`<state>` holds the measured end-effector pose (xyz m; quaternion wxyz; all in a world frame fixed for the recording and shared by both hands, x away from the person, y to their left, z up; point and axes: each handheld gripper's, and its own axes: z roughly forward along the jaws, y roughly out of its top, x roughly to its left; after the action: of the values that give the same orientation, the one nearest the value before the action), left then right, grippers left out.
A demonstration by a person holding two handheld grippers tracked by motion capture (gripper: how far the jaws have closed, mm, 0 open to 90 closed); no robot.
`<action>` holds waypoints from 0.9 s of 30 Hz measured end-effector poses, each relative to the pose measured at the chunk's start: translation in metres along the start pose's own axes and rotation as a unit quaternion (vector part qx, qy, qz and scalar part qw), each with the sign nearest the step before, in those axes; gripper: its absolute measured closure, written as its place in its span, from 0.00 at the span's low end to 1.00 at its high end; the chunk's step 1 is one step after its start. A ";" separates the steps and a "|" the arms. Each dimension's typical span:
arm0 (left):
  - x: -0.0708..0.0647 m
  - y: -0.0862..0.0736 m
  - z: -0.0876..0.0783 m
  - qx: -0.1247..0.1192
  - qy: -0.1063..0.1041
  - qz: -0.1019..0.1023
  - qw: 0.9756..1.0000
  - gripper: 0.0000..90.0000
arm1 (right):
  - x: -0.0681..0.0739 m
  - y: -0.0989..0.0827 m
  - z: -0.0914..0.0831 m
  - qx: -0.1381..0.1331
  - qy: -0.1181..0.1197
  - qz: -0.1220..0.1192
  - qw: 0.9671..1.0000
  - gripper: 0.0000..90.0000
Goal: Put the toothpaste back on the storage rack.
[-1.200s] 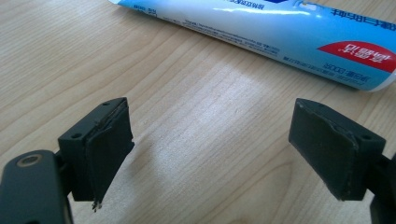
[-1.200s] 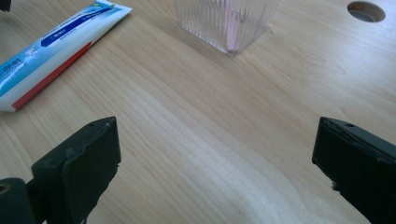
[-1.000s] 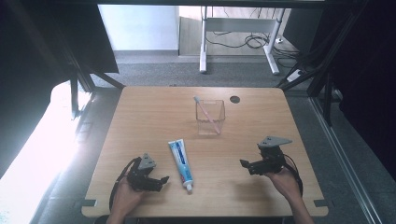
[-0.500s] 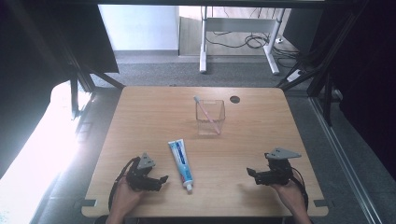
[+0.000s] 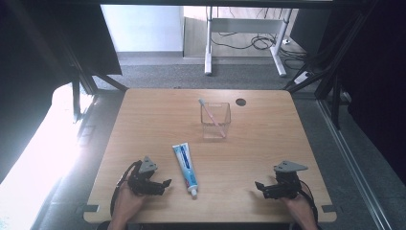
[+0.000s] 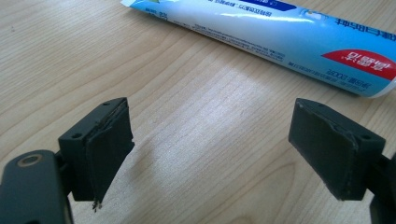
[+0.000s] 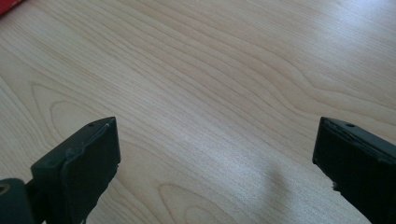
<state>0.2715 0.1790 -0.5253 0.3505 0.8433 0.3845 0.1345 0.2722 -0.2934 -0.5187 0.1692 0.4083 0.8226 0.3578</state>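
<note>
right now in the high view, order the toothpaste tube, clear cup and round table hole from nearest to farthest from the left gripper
From the left gripper:
1. toothpaste tube, just to its right, near edge.
2. clear cup, mid-table, holding a toothbrush.
3. round hole, far edge, right of the cup.

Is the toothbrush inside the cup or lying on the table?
Inside: the toothbrush leans in the clear cup, head poking above the rim.

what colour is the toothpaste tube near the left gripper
The toothpaste tube is light blue and white with a red patch near one end, clearest in the left gripper view.
</note>
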 end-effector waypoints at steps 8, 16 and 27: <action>0.000 0.003 -0.002 0.002 -0.005 -0.012 1.000 0.16 | 0.001 -0.003 0.000 0.000 0.000 -0.007 1.000 0.01; -0.001 0.006 -0.004 0.004 -0.006 -0.007 1.000 0.15 | 0.001 -0.005 0.000 0.000 0.001 -0.008 1.000 0.01; -0.008 0.016 -0.007 0.012 -0.014 0.011 1.000 0.30 | -0.004 -0.008 -0.005 -0.003 -0.002 0.000 1.000 0.01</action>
<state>0.2715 0.1697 -0.5087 0.3443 0.8534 0.3720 0.1217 0.2669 -0.3020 -0.5213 0.1722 0.4085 0.8211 0.3596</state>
